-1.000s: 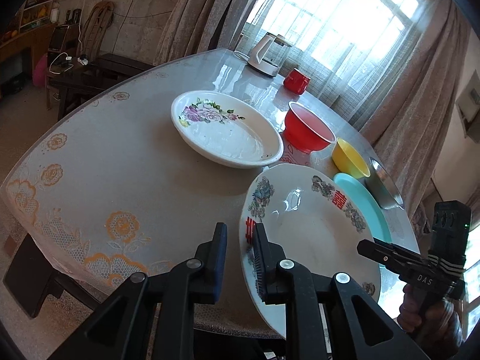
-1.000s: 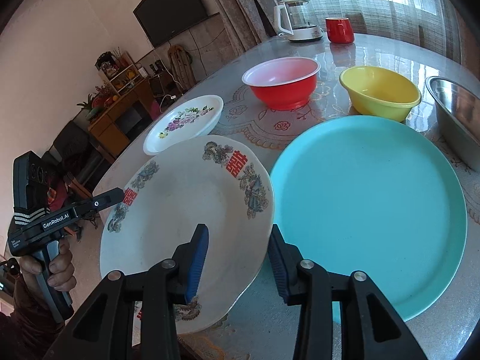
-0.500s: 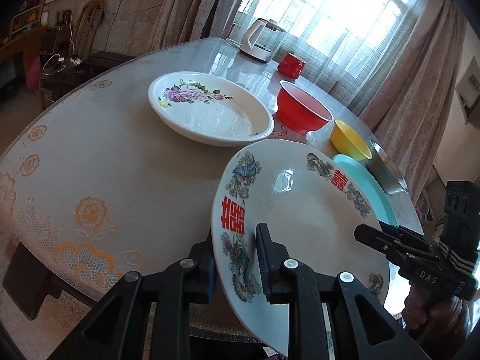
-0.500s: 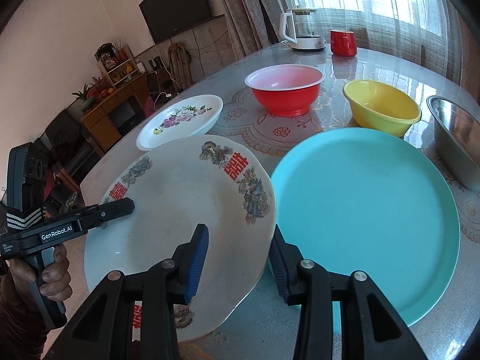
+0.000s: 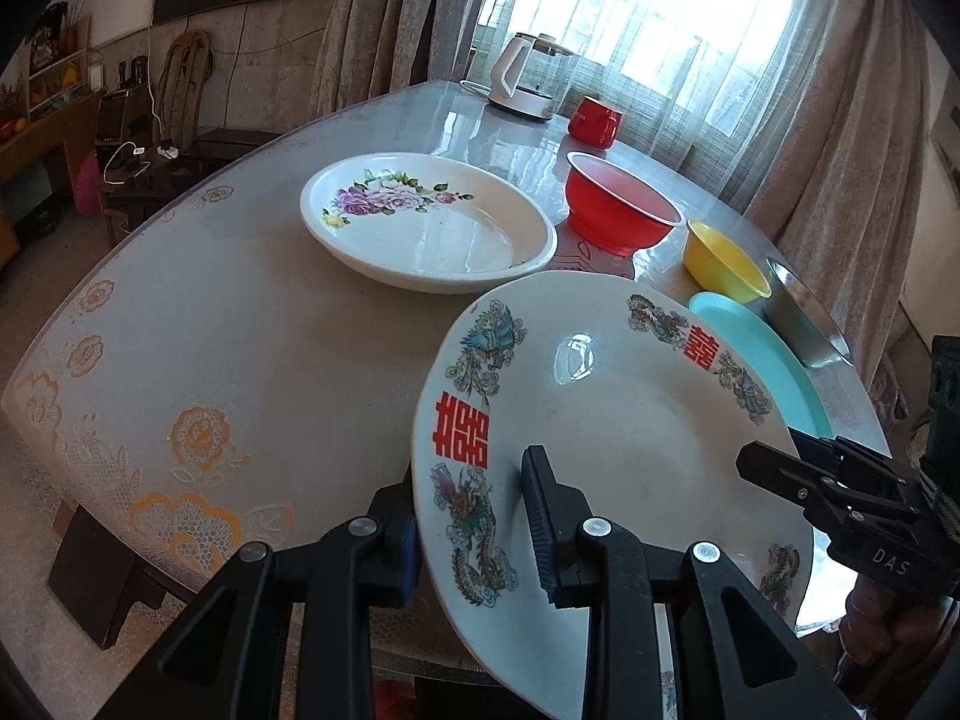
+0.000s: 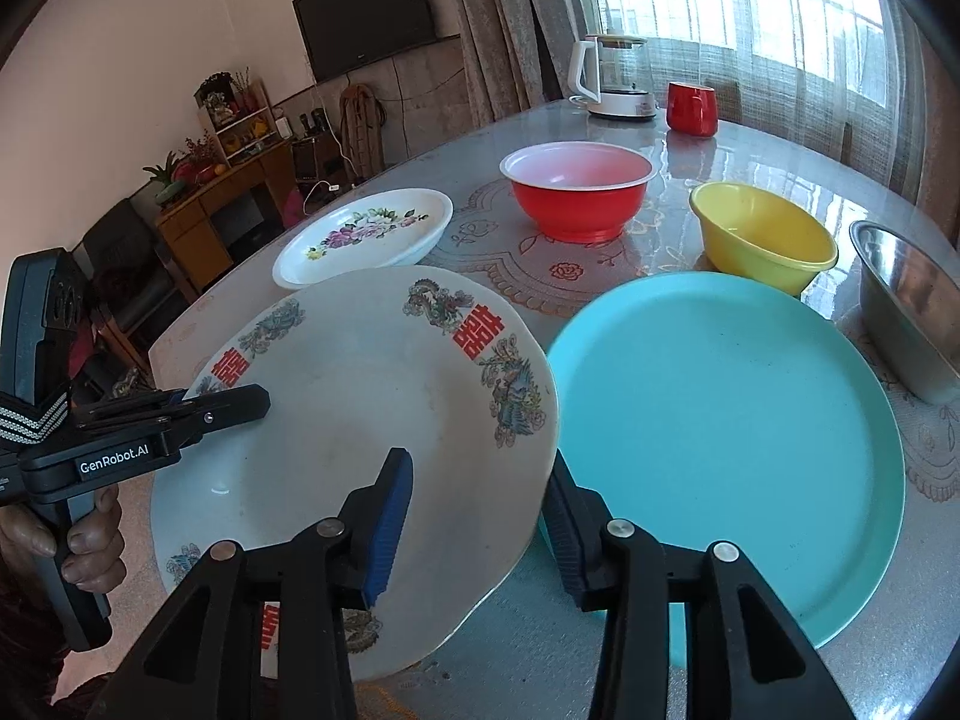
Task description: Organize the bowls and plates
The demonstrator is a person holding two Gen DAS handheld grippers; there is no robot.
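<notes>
A white plate with dragons and red characters (image 5: 630,420) (image 6: 360,408) hangs tilted over the table's near edge, its far rim overlapping the floral plate (image 5: 420,228). My left gripper (image 5: 468,480) straddles its left rim with one finger above and one below. Its jaws are opening, and I see a gap at the pads. My right gripper (image 6: 477,462) is shut on the opposite rim, the plate wedged under one finger and over the other. The teal plate (image 6: 720,420) lies flat just right of it.
On the glass-topped table (image 5: 210,312) a red bowl (image 6: 576,180), a yellow bowl (image 6: 762,228) and a steel bowl (image 6: 906,306) stand behind the teal plate. A kettle (image 6: 618,84) and a red mug (image 6: 693,108) are at the far edge.
My left gripper moved in from beside the plate and now has its rim between its jaws, which widened. The plate tilted up and now overlaps the floral plate's rim.
</notes>
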